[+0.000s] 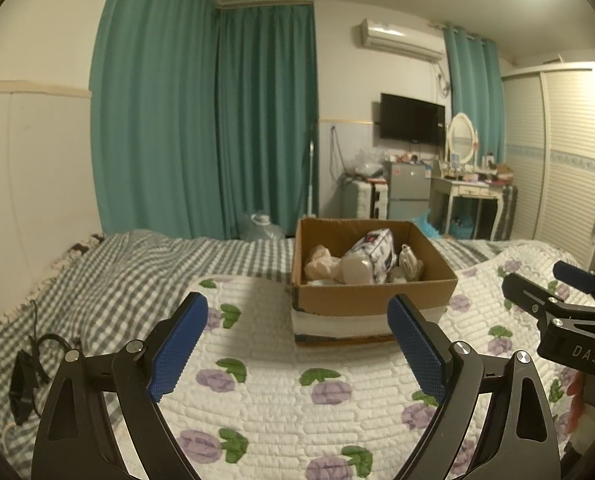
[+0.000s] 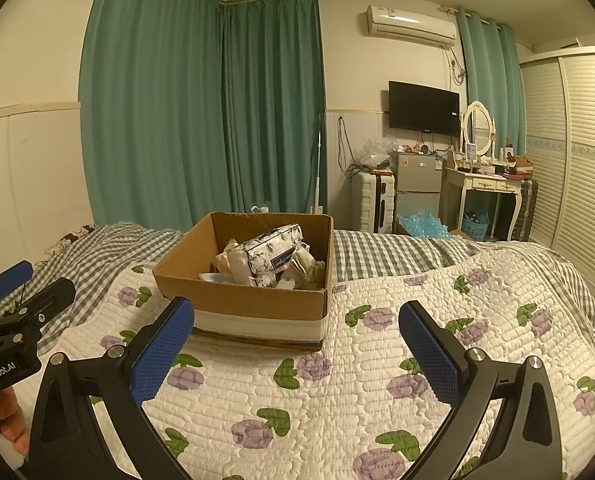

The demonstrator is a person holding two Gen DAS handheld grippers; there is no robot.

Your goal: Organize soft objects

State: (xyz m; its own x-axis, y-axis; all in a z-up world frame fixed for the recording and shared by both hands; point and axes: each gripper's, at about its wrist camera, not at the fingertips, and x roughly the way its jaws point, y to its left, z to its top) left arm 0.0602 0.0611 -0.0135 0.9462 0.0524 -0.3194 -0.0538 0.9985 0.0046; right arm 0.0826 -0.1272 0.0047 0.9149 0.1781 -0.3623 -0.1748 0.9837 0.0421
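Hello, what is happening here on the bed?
A person holds two grippers above a flowered quilt. Both the left gripper and the right gripper are open and hold nothing. In front of them a cardboard box stands on the quilt, with a patterned pouch and other soft things inside.

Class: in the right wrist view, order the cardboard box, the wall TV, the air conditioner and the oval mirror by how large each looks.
1. cardboard box, though it is nearest the camera
2. air conditioner and wall TV: too alike to rank
3. oval mirror
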